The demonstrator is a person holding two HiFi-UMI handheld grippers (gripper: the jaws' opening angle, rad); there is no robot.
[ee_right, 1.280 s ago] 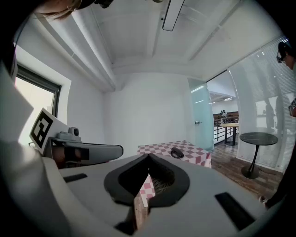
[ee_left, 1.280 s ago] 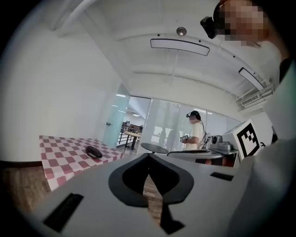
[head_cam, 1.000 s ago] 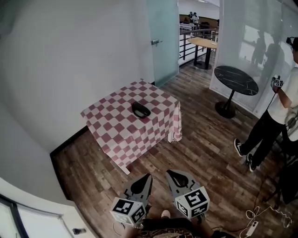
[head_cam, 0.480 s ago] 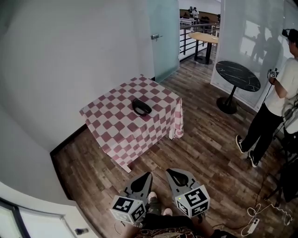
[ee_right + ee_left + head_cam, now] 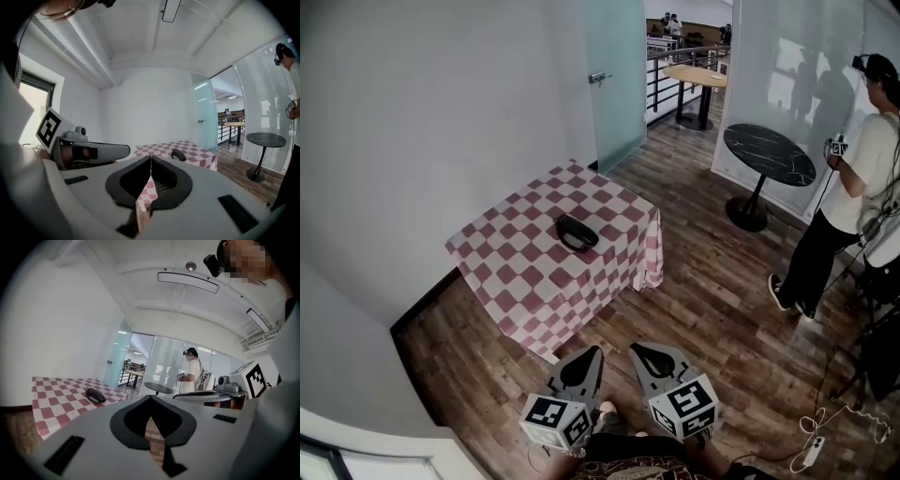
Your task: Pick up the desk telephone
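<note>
The black desk telephone [image 5: 577, 232] lies near the middle of a small table under a red-and-white checked cloth [image 5: 511, 272]. Both grippers are held low over the wooden floor, well short of the table and side by side. My left gripper [image 5: 597, 352] is shut with nothing in it, and so is my right gripper [image 5: 635, 348]. The left gripper view shows its tip [image 5: 150, 397] with the telephone [image 5: 95, 395] far off to the left. In the right gripper view the tip [image 5: 151, 157] points at the table, the telephone [image 5: 178, 154] just to its right.
A white wall runs behind the table, with a frosted glass door [image 5: 614, 84] beyond it. A round black pedestal table [image 5: 769, 155] stands at the right, and a person [image 5: 848, 202] stands further right. A power strip and cables [image 5: 811, 452] lie on the floor at lower right.
The table and telephone have slid left and slightly down in the head view as I came forward. Both grippers stay shut and side by side. The person at the right has shifted.
</note>
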